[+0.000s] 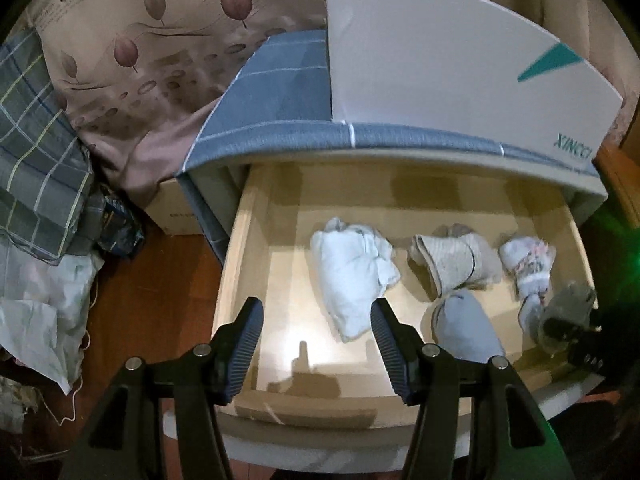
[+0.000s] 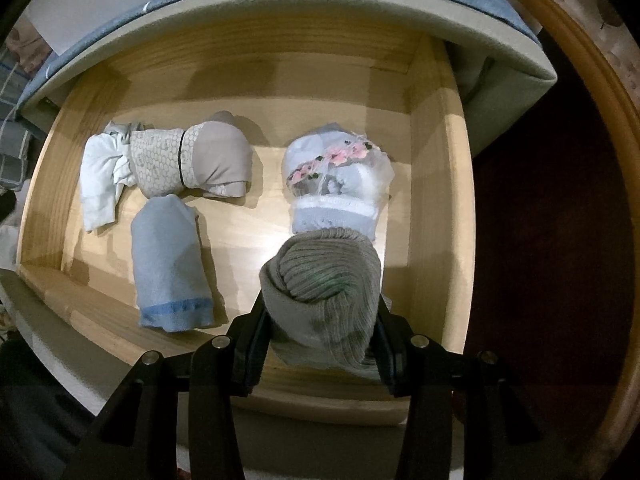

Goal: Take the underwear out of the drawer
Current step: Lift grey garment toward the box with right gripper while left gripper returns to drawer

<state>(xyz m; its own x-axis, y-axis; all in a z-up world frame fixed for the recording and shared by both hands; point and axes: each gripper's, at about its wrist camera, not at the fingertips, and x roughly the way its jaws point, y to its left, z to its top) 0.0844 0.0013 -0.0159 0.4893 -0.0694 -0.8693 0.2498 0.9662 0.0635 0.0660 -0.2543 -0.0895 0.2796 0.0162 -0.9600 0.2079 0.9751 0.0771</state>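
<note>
five bundles [image 2: 168, 264] lie in the drawer [image 2: 436, 184], three behind, two before.

Your left wrist camera looks forward and steeply down along its two fingers [image 1: 252, 344] from above the front edge of the open drawer [image 1: 256, 216], set toward its left half. It stands far enough back to take in the nightstand top, the white box [image 1: 440, 64] and the floral bedding [image 1: 132, 48] beyond. Your right wrist camera sits closer and points more nearly straight down over the drawer's right front corner, so the drawer [image 2: 436, 152] fills most of its view. Both views share the drawer's inside: the white bundle [image 1: 352, 276] [image 2: 100, 184], the beige roll [image 1: 452, 264] [image 2: 192, 164], the blue roll [image 1: 468, 328] [image 2: 168, 264] and the floral bundle [image 1: 528, 264] [image 2: 336, 176].
</note>
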